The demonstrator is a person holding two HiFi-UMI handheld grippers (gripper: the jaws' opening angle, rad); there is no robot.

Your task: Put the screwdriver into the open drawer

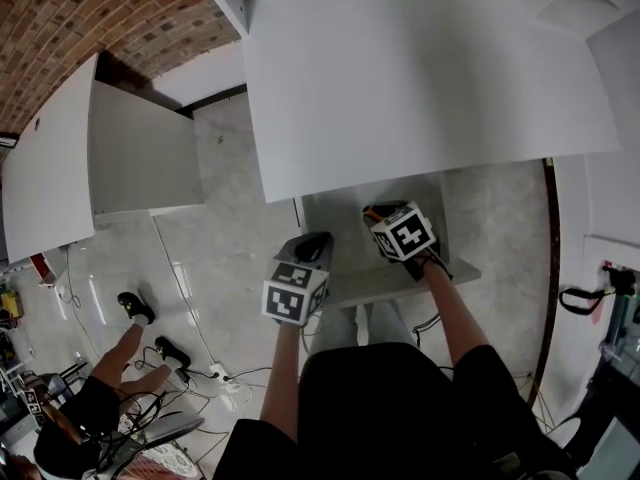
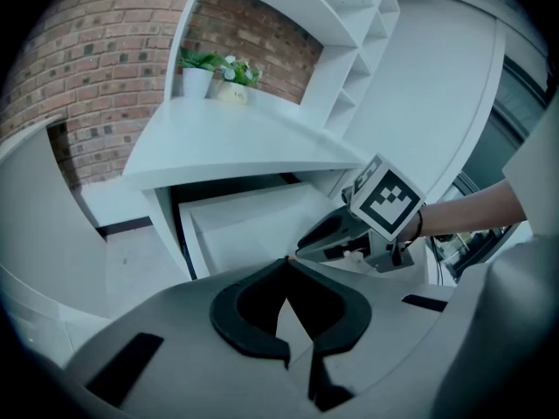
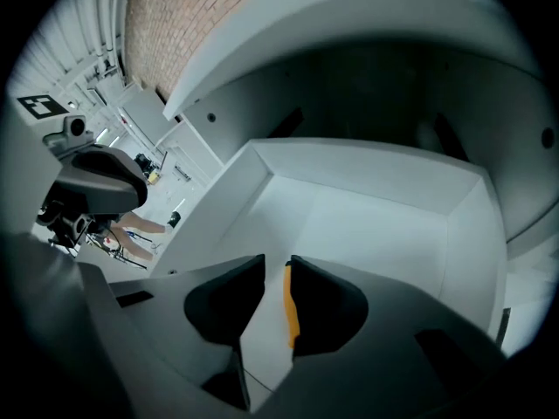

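Head view: under the white desk [image 1: 420,88], the left gripper [image 1: 318,243] and the right gripper [image 1: 372,215] hang over the open drawer [image 1: 400,283].

Left gripper view: its jaws meet, holding nothing.

Right gripper view: its jaws stand apart above the drawer floor. What looks like the screwdriver [image 3: 291,308], a thin orange strip, lies against the right-hand jaw only.

**My rig and clothes**

I wear a black short-sleeved top [image 1: 380,403]. My left gripper [image 2: 288,264] and right gripper [image 3: 275,273] are grey shells with black pads. Each carries a white cube [image 1: 296,291] of black square markers. A dark band [image 1: 432,260] circles my right wrist.
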